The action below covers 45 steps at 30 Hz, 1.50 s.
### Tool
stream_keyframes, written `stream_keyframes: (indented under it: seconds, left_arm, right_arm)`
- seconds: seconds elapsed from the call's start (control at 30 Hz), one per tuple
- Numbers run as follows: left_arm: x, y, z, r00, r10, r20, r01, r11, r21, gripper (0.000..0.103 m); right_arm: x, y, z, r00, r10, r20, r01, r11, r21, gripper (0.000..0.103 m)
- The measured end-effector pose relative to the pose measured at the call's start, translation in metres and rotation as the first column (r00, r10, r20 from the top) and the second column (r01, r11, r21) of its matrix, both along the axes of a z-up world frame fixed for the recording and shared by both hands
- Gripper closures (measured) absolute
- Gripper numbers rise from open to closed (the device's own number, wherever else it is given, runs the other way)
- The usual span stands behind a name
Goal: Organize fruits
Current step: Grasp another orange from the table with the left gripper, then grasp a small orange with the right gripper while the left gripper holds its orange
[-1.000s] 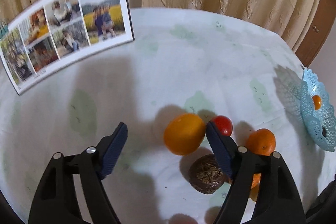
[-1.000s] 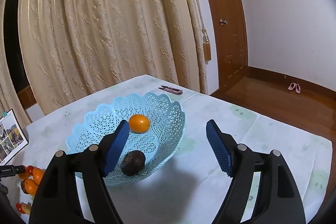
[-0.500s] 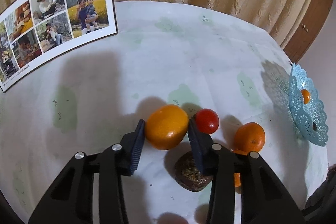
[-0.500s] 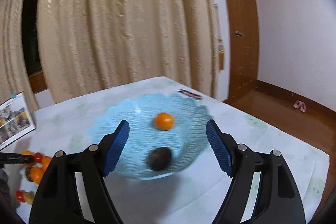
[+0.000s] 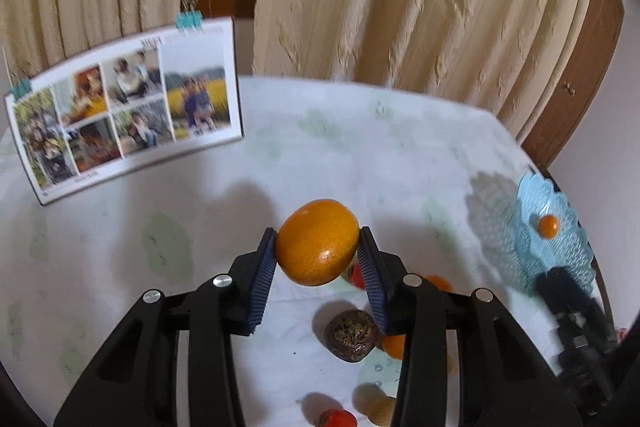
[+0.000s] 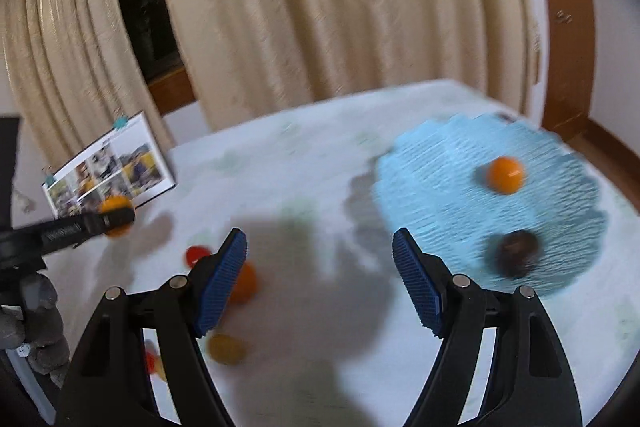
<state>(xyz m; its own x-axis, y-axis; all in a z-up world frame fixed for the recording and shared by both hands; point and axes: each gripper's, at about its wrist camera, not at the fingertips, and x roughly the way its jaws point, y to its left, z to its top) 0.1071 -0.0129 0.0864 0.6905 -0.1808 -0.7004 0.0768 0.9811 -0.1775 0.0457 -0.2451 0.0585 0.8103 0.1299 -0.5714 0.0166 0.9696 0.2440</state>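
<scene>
My left gripper (image 5: 317, 233) is shut on a large orange (image 5: 318, 243) and holds it off the table; the same orange (image 6: 114, 211) shows at the left of the right wrist view. Beneath it lie a dark brown fruit (image 5: 351, 335), a red tomato (image 5: 356, 275), a mandarin (image 5: 438, 283) and other small fruits. My right gripper (image 6: 319, 239) stands open and empty over the tablecloth, left of the light-blue lattice basket (image 6: 440, 155). The basket holds a small orange (image 6: 506, 174) and a dark fruit (image 6: 518, 253).
A photo calendar (image 5: 124, 115) stands at the table's back left, with curtains behind and a wooden door at the right. Loose fruits (image 6: 246, 283) lie by my right gripper's left finger. A gloved hand (image 6: 36, 307) is at the left edge. The basket (image 5: 560, 259) sits near the table's right edge.
My left gripper closed on the large orange and lifted it off the table. My right gripper swung left, so the basket moved from under it to its right.
</scene>
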Motion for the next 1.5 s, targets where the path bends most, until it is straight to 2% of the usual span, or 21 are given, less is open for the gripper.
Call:
stream_keyframes:
  seconds: [0.13, 0.33, 0.57, 0.83, 1.07, 1.3, 1.5]
  left_arm:
    - [-0.009, 0.005, 0.018, 0.999, 0.010, 0.050, -0.010, 1.000, -0.007, 0.062]
    - [-0.019, 0.010, 0.036, 0.994, 0.025, 0.102, -0.024, 1.000, -0.010, 0.062]
    - [-0.024, 0.008, 0.042, 0.993, 0.019, 0.119, -0.017, 1.000, -0.019, 0.062]
    - [-0.027, 0.002, 0.042, 0.992, 0.006, 0.126, -0.005, 1.000, -0.014, 0.061]
    - [-0.028, 0.001, 0.043, 0.992, 0.008, 0.126, -0.006, 1.000, -0.013, 0.062]
    - [-0.029, -0.005, 0.041, 0.992, -0.010, 0.126, 0.010, 1.000, -0.003, 0.062]
    - [-0.030, -0.014, 0.038, 0.992, -0.028, 0.123, 0.027, 1.000, 0.012, 0.062]
  right_arm:
    - [0.020, 0.029, -0.010, 0.996, 0.066, -0.065, -0.067, 0.998, -0.003, 0.027]
    - [0.049, 0.056, -0.031, 0.974, 0.140, -0.177, -0.135, 0.990, 0.039, 0.050]
    - [0.062, 0.066, -0.051, 0.950, 0.180, -0.254, -0.168, 0.983, 0.071, 0.064]
    - [0.057, 0.063, -0.048, 0.950, 0.196, -0.243, -0.180, 0.980, 0.086, 0.066]
    - [0.043, 0.044, -0.022, 0.973, 0.166, -0.163, -0.150, 0.983, 0.103, 0.066]
    - [0.028, -0.006, 0.007, 0.996, 0.048, -0.078, -0.040, 0.994, 0.107, 0.066]
    - [0.021, -0.057, 0.010, 0.995, -0.075, -0.064, 0.082, 0.990, 0.113, 0.066]
